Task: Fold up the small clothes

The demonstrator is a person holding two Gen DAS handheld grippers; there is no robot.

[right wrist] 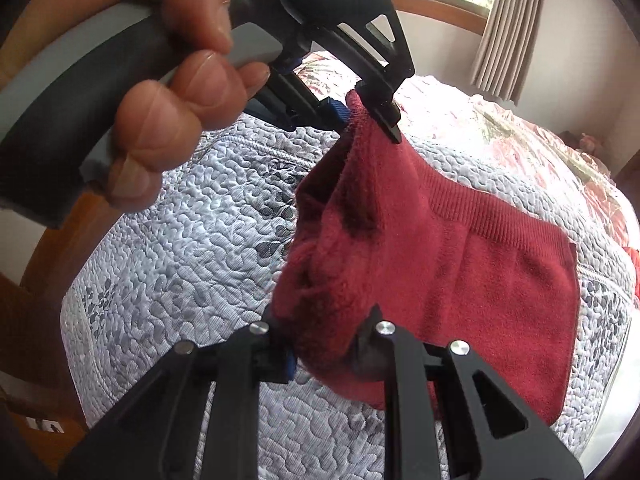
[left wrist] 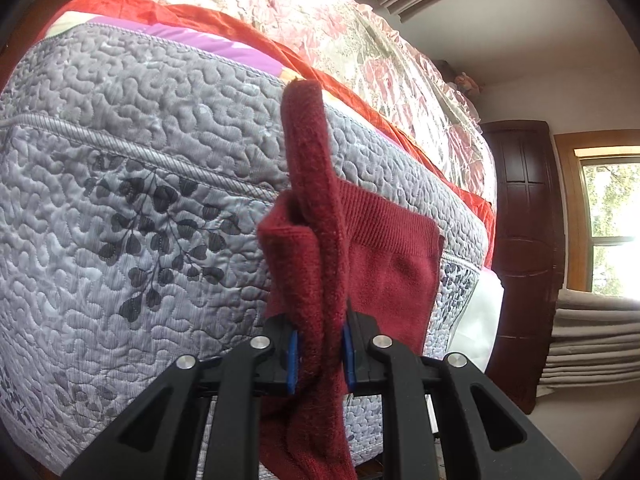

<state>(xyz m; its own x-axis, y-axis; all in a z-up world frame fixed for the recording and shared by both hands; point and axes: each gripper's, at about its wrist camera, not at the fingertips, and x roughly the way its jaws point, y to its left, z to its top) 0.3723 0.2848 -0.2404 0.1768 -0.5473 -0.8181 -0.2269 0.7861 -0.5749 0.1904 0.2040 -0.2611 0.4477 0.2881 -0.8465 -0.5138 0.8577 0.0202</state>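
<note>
A dark red knitted garment [left wrist: 394, 264] lies partly on the grey quilted bedspread [left wrist: 140, 160], with its ribbed band flat and one side lifted. My left gripper [left wrist: 320, 346] is shut on a raised fold of it that stands up between the blue pads. In the right wrist view the same red garment [right wrist: 480, 280] spreads to the right. My right gripper [right wrist: 328, 356] is shut on its bunched near corner. Higher up, the left gripper [right wrist: 366, 116], held by a person's hand [right wrist: 180, 120], pinches the garment's upper edge, so the cloth hangs stretched between the two grippers.
Beyond the quilt [right wrist: 192, 272] lie an orange blanket [left wrist: 200, 16] and floral plastic-covered bedding [left wrist: 320, 20]. A dark wooden door [left wrist: 524, 240], a window [left wrist: 608, 220] and stacked beige cloths [left wrist: 592, 332] are at the right. A curtain [right wrist: 508, 28] hangs behind the bed.
</note>
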